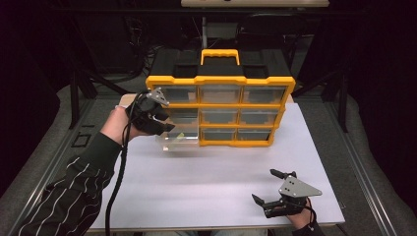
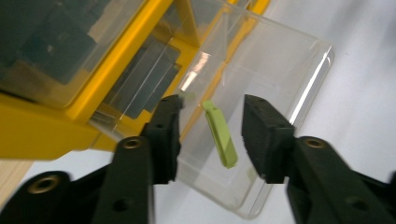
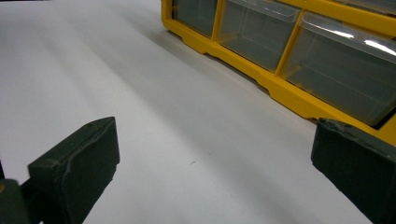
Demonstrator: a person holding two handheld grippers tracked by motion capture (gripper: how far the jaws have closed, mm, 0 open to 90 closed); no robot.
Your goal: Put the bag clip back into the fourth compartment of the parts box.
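Observation:
A yellow drawer organizer (image 1: pixel 221 81) with clear drawers stands at the back of the white table (image 1: pixel 221 182). Its lower-left clear drawer (image 1: pixel 179 140) is pulled out toward me. My left gripper (image 1: pixel 164 123) hovers over that drawer (image 2: pixel 280 70), jaws apart. A small light-green piece (image 2: pixel 222 135) lies in the drawer between the jaws, with a gap on each side. My right gripper (image 1: pixel 269 187) rests near the table's front right, open wide with nothing in it. In the right gripper view the organizer's (image 3: pixel 289 93) bottom row of drawers is shut.
The organizer has a black and yellow carry handle (image 1: pixel 220 55) on top. Dark stands and cables sit behind the table. White table surface (image 3: pixel 140 93) stretches between the organizer and the right gripper (image 3: pixel 210 154).

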